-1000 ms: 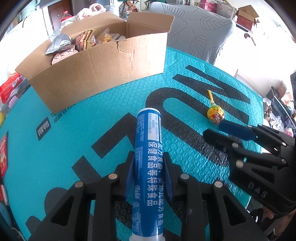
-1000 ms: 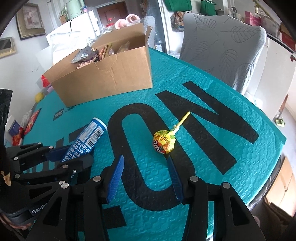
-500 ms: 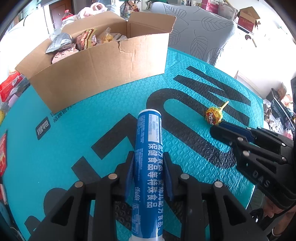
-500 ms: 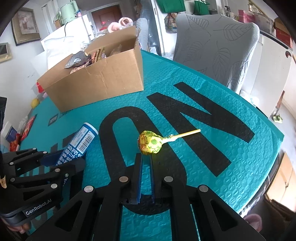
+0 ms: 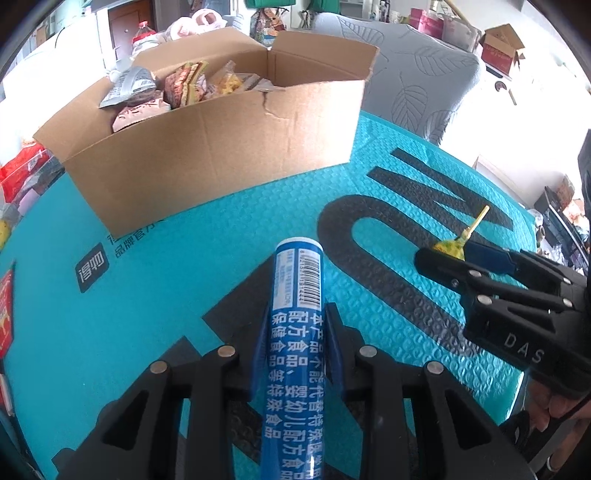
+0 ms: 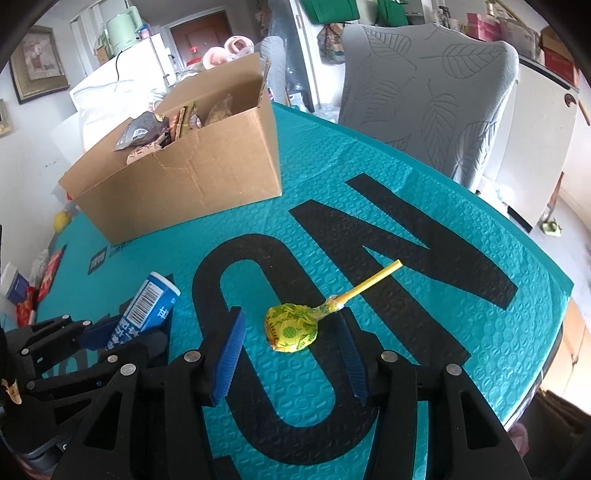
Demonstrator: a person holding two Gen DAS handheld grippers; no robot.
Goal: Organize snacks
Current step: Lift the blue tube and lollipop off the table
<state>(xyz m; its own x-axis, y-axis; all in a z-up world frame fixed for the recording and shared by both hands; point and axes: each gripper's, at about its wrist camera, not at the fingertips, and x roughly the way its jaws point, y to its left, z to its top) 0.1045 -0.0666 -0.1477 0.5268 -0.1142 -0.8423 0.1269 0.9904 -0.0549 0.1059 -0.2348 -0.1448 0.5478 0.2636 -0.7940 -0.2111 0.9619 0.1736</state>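
The left gripper (image 5: 295, 343) clamps the blue tube (image 5: 297, 332). The right gripper (image 6: 291, 350), jaws opening, straddles the lollipop (image 6: 291, 326) without contact.

A big teal bubble-plastic sheet (image 6: 424, 206) with huge black letters covers the table. Behind the table stands a soft grey chair with leaf patterns (image 6: 436, 96). On the wall at the far left hangs a picture in a dark frame (image 6: 37, 66). A pale green kettle (image 6: 122, 26) sits up high near a brown door (image 6: 199, 33). Green bags (image 6: 328, 9) hang at the top. A small brown cardboard carton (image 5: 502, 46) sits far back on the right.
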